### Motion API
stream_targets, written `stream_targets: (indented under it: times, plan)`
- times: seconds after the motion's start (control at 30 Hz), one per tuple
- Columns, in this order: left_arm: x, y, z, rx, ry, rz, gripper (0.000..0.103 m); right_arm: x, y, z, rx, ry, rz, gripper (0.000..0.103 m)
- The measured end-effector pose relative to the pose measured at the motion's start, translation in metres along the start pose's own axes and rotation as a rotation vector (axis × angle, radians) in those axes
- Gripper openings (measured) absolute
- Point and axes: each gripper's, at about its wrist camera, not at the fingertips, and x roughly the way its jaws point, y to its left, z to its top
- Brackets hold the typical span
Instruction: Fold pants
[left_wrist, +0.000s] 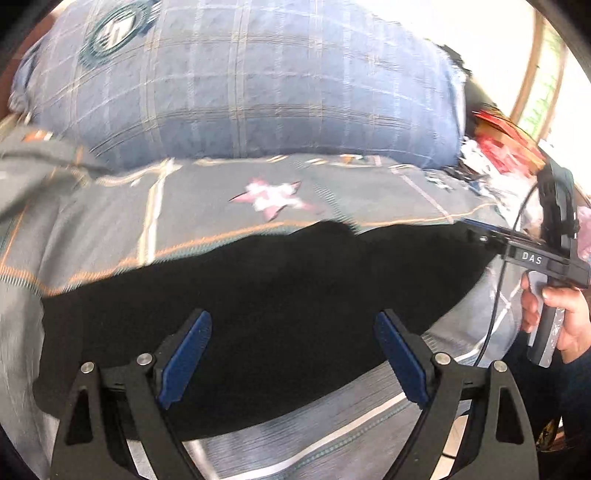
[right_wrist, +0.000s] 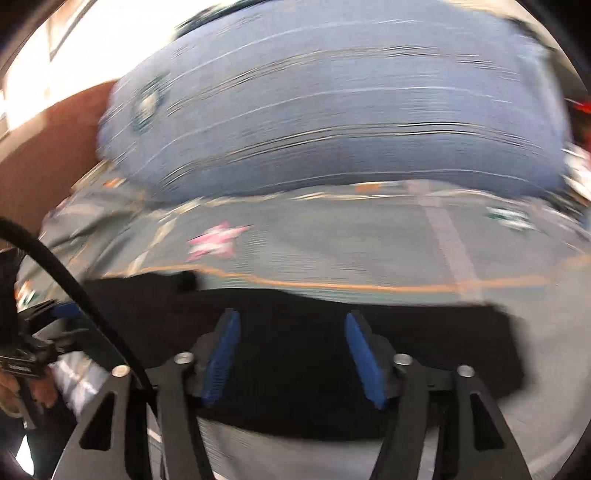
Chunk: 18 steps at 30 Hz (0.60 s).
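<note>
One pair of black pants lies on the grey bedspread, just in front of its one pink star. One large blue plaid pillow sits behind the star. Two grippers: the left gripper and the right gripper, each with two blue pads. One hand shows, right of the pants

Bed covered by grey patterned bedspread with pink star print. Large blue plaid pillow at far edge. Bright, overexposed window with wooden frame upper right. Brown surface behind the pillow's left end.
</note>
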Motion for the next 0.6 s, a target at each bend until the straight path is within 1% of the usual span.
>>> stream_targets:
  times: [0.03, 0.07, 0.13, 0.17, 0.23, 0.3, 0.33, 0.37, 0.4, 0.43, 0.5, 0.57, 0.6]
  plan:
    - [0.002, -0.006, 0.003, 0.007, -0.001, -0.015, 0.092, -0.015, -0.020, -0.003, 0.024, -0.016, -0.062, 0.069]
    - [0.006, -0.015, 0.007, 0.018, -0.001, -0.037, 0.094, -0.023, -0.031, -0.004, 0.037, -0.019, -0.098, 0.072]
    - [0.015, -0.028, 0.013, 0.035, 0.008, -0.067, 0.094, -0.034, -0.064, -0.005, 0.088, 0.000, -0.199, 0.078]
    - [0.022, -0.038, 0.016, 0.046, 0.020, -0.084, 0.094, -0.037, -0.082, -0.007, 0.122, 0.017, -0.235, 0.078]
    - [0.032, -0.054, 0.018, 0.067, 0.035, -0.109, 0.094, -0.035, -0.100, -0.009, 0.163, 0.040, -0.228, 0.078]
    - [0.044, -0.072, 0.020, 0.095, 0.049, -0.128, 0.094, -0.029, -0.115, -0.012, 0.210, 0.072, -0.196, 0.076]
    - [0.050, -0.080, 0.020, 0.104, 0.057, -0.132, 0.094, -0.024, -0.120, -0.013, 0.221, 0.084, -0.163, 0.061]
    - [0.055, -0.087, 0.020, 0.113, 0.066, -0.141, 0.094, -0.017, -0.124, -0.014, 0.230, 0.104, -0.113, 0.030]
    - [0.060, -0.092, 0.020, 0.120, 0.074, -0.150, 0.094, -0.012, -0.127, -0.015, 0.239, 0.123, -0.084, 0.016]
    - [0.064, -0.096, 0.020, 0.123, 0.081, -0.151, 0.094, -0.008, -0.128, -0.016, 0.244, 0.132, -0.068, 0.010]
    - [0.071, -0.101, 0.022, 0.119, 0.094, -0.149, 0.094, -0.008, -0.123, -0.014, 0.224, 0.114, -0.057, 0.009]
    - [0.072, -0.102, 0.025, 0.105, 0.098, -0.157, 0.094, -0.014, -0.118, -0.001, 0.211, 0.062, -0.017, 0.008]
    - [0.072, -0.101, 0.027, 0.103, 0.097, -0.158, 0.094, -0.024, -0.113, 0.012, 0.193, 0.011, 0.003, 0.008]
